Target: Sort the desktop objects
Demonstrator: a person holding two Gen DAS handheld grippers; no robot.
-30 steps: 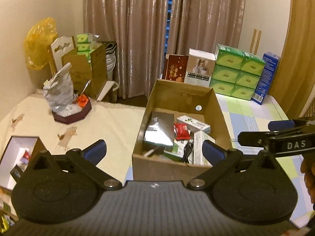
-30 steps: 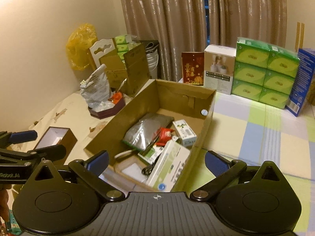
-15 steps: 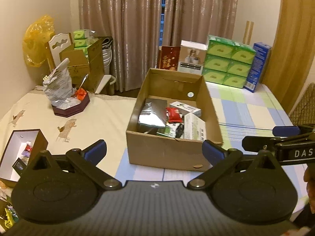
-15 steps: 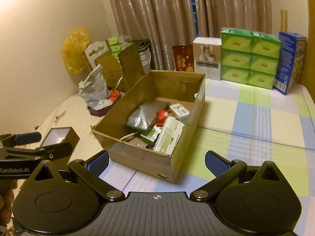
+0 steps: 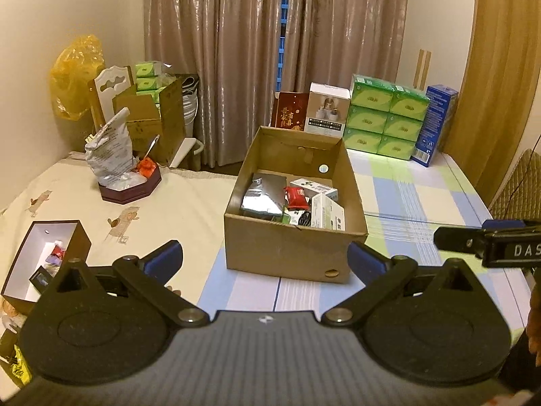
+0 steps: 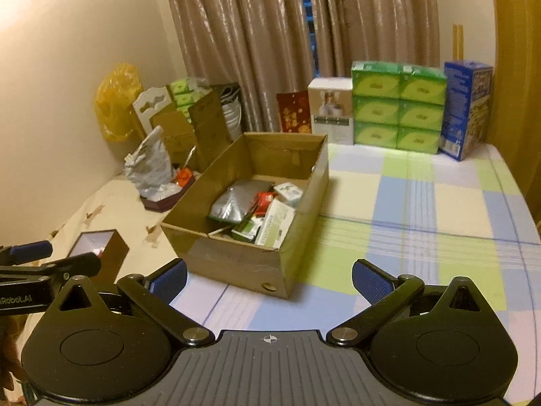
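Gaping wide and empty, both grippers (image 5: 263,257) (image 6: 268,275) just short of cardboard box (image 5: 287,253).

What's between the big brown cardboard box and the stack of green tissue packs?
Nothing: only bare checked tablecloth lies between the brown cardboard box and the stack of green tissue packs. The right wrist view shows it best.

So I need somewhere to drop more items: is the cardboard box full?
Not full. The cardboard box holds a silver pouch, a red packet and small cartons only on its floor.
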